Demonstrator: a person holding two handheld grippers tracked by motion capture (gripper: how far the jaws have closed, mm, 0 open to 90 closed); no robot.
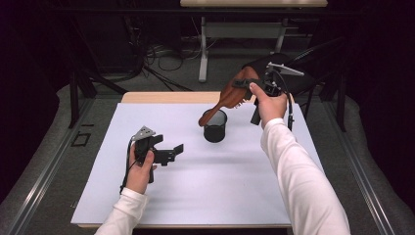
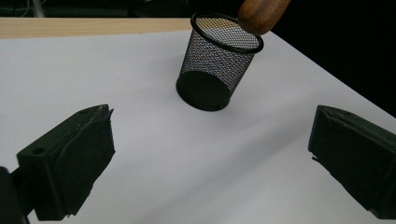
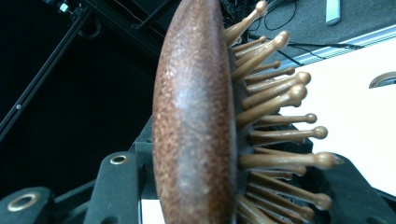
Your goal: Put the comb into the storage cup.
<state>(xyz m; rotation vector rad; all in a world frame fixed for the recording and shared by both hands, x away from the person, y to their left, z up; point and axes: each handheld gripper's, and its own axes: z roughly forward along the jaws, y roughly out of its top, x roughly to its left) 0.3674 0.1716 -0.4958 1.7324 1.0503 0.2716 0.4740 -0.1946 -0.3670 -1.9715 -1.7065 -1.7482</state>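
My right tongs (image 1: 252, 90) squeeze the brush (image 1: 230, 95) with its handle tip right above the cup (image 1: 215, 126), so I slide it down slowly, while my left tongs (image 1: 172, 152) wait open near the cup.

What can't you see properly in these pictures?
- Hairbrush head, high view: the right claw and hand cover part of it.
- Brush handle, right gripper view: cut off by the frame's edges.
- Inside bottom of the mesh cup, left gripper view: too dark to tell.
- Whether the handle tip touches the cup's rim: cannot tell.
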